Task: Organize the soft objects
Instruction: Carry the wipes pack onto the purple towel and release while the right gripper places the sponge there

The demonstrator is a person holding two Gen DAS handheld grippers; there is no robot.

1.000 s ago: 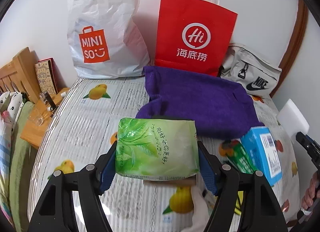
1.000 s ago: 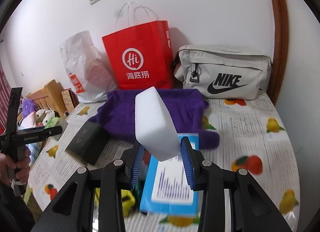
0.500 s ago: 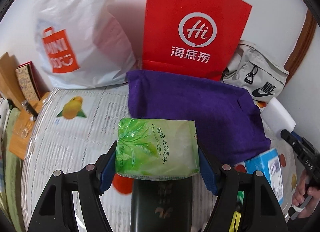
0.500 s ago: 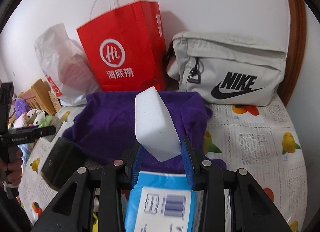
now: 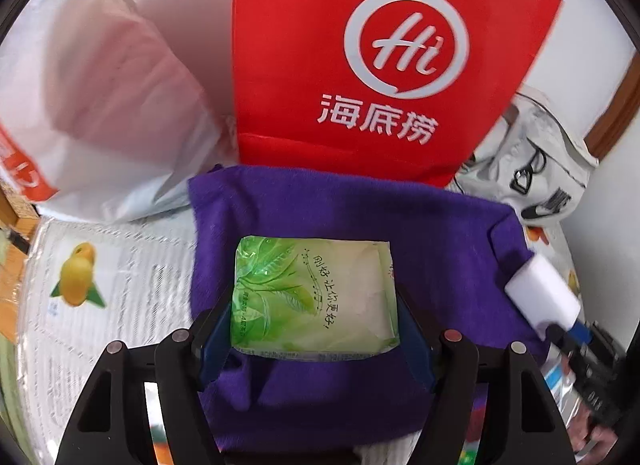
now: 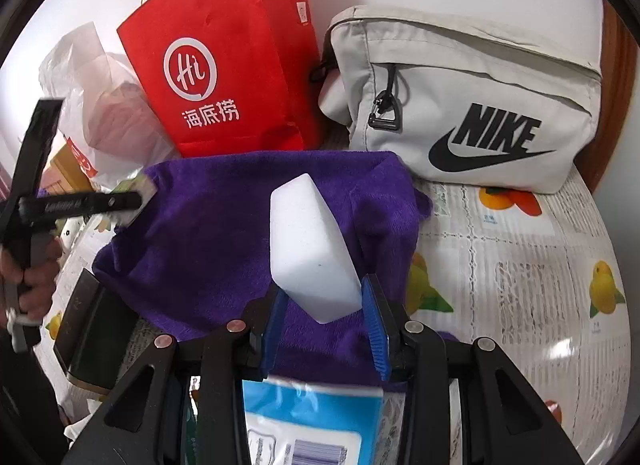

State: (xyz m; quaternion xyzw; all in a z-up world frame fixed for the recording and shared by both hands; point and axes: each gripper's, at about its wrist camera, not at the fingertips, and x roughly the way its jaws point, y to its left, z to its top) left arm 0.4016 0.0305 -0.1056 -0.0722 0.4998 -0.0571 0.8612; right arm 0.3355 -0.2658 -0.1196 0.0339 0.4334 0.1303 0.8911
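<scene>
Your left hand-held gripper (image 5: pixel 316 329) clamps the green tissue pack (image 5: pixel 314 297) above the purple towel (image 5: pixel 440 233); your right hand-held gripper (image 6: pixel 324 329) pinches the white sponge (image 6: pixel 310 249) over the towel's near-right part

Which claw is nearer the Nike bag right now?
Right. The right claw, shut on the white sponge, is over the purple towel close to the Nike bag. The left claw, gripping the green packet, is further left.
</scene>
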